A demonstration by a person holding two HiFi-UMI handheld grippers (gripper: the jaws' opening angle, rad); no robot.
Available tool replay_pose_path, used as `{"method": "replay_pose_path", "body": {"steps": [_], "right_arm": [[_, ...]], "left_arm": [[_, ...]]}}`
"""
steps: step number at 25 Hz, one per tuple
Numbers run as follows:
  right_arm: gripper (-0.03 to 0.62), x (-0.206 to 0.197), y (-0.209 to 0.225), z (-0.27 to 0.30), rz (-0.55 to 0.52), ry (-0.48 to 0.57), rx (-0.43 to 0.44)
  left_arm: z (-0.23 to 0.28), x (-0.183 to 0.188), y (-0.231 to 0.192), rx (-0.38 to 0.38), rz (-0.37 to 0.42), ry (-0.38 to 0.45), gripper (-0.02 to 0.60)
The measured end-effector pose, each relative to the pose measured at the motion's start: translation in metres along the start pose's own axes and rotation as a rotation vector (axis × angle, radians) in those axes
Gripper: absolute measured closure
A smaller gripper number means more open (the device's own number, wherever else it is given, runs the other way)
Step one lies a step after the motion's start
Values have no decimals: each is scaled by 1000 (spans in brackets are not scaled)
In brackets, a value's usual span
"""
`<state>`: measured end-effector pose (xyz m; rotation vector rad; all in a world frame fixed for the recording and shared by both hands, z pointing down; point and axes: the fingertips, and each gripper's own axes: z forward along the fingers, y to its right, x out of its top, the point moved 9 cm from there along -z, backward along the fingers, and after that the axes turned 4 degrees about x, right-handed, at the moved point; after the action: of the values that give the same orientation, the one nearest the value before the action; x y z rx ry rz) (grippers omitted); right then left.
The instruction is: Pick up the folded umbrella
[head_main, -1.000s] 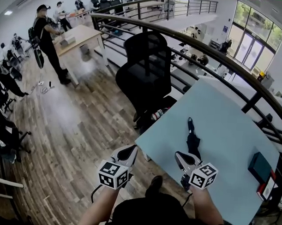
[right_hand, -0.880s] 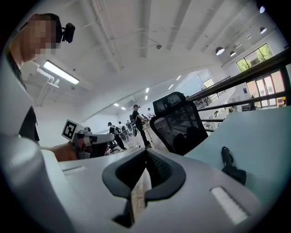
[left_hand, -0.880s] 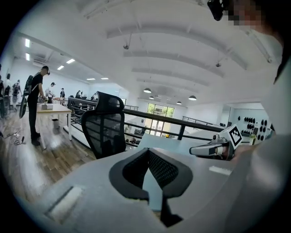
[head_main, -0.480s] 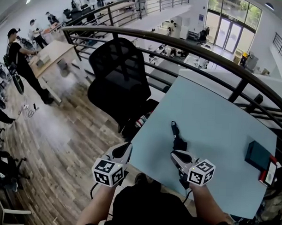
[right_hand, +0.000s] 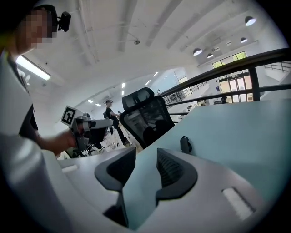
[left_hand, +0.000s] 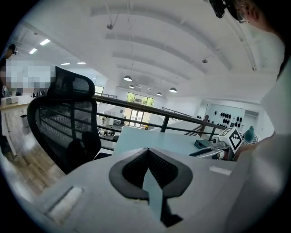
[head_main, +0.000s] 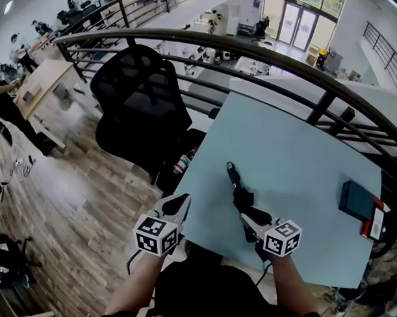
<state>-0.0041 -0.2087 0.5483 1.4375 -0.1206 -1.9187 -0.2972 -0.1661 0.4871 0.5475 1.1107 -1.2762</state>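
Closing on the folded umbrella [head_main: 239,192] well means getting the jaws wider first. My right gripper [head_main: 248,219] has just been opening and stands only partly apart, with nothing but bare bench [head_main: 302,158] between its jaws. The umbrella lies flat near the bench's near edge, toward its left corner, its near end just ahead of that gripper. I judge I should straddle the thick bundled part squarely across its length, low to the surface, before squeezing. My left gripper [head_main: 181,201] hangs off the bench's left edge, jaws together and empty.
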Motion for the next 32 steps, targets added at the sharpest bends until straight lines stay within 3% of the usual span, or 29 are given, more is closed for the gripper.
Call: {"method": "replay_pose_path", "body": {"steps": [7, 13, 21, 28, 32], "right_arm": [[348, -16, 21, 17, 50, -60, -105], [203, -29, 43, 27, 89, -147, -219], [186, -55, 67, 49, 100, -305, -292], [189, -65, 81, 69, 110, -479, -275], [218, -67, 86, 73, 95, -548, -315]], "left_arm": [[25, -11, -10, -55, -3, -47, 575], [39, -15, -14, -85, -15, -67, 575], [41, -14, -20, -97, -17, -74, 575], [37, -12, -26, -100, -14, -73, 575], [36, -9, -30, -106, -13, -67, 575]]}}
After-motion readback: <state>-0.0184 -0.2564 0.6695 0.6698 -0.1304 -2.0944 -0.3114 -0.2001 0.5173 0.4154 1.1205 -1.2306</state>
